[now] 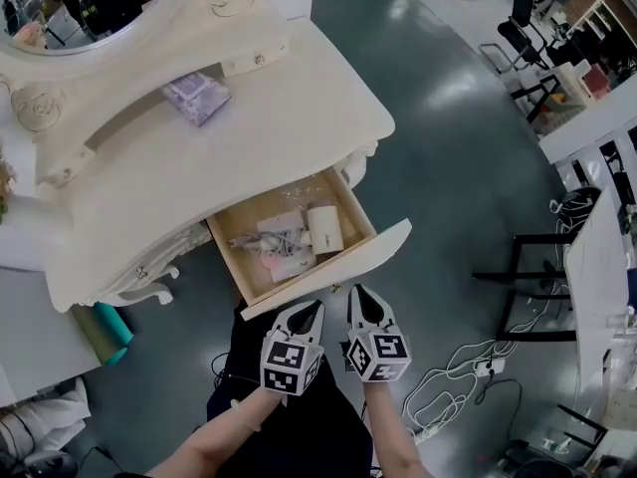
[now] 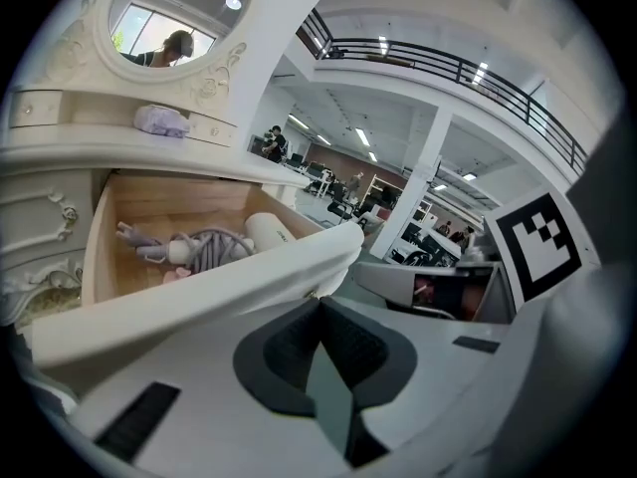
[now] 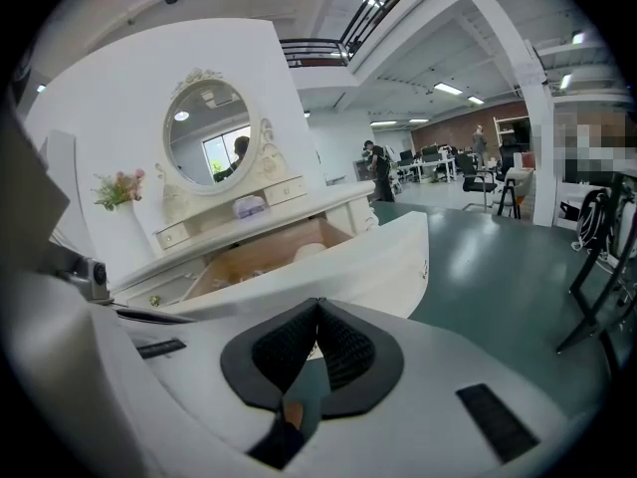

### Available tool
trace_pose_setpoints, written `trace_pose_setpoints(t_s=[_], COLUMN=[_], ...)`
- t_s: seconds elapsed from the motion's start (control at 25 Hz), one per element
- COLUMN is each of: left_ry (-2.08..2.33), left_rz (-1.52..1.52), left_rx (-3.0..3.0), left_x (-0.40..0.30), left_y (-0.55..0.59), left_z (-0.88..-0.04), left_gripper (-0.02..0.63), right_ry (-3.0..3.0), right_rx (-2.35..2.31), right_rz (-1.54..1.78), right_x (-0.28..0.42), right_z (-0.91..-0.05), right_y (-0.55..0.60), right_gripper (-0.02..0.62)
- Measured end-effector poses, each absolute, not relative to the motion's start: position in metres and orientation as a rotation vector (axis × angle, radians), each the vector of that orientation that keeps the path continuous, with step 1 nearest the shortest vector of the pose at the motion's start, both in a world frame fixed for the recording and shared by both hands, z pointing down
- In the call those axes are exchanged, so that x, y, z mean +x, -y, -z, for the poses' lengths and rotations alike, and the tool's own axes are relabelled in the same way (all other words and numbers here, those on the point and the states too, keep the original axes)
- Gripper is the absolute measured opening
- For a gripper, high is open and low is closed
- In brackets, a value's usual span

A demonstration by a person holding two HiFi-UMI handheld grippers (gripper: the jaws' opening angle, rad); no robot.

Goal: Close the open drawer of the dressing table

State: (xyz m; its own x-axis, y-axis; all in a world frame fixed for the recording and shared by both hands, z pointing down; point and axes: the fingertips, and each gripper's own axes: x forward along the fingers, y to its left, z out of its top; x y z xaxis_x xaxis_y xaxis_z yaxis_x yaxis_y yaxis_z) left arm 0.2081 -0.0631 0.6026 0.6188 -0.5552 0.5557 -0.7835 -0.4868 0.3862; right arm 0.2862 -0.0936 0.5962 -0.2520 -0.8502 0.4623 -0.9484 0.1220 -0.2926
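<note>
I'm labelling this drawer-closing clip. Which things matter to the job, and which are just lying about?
Job: open drawer, dressing table, left claw, right claw, both shut.
Lying about: purple pouch on tabletop, clutter inside drawer, teal roll, floor cables.

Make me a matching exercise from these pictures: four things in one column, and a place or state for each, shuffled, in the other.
Things:
1. drawer
2. purple pouch
3. teal roll
4. left tongs

Places or states:
A. shut and empty, close to the drawer's front
B. on the floor beside the dressing table
C. pulled open, with small items inside
D. just below the mirror

Pairs: 1-C, 2-D, 3-B, 4-A.
</note>
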Motion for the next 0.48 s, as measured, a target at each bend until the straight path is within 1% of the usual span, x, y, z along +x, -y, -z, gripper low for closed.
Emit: trace_pose_setpoints(t_s=[0.48], left_ry=[1.066], left_rz=[-0.474], left_rx=[2.174], left_x=[0.201], left_y=[0.075], left_z=[-0.611], left_gripper=[0.026], right_ry=[2.2], right_rx=[1.763], right_rz=[-0.845], right_x=[0.281], right_z=[-0.608], right_y=[0.106], right_gripper=[-0.002])
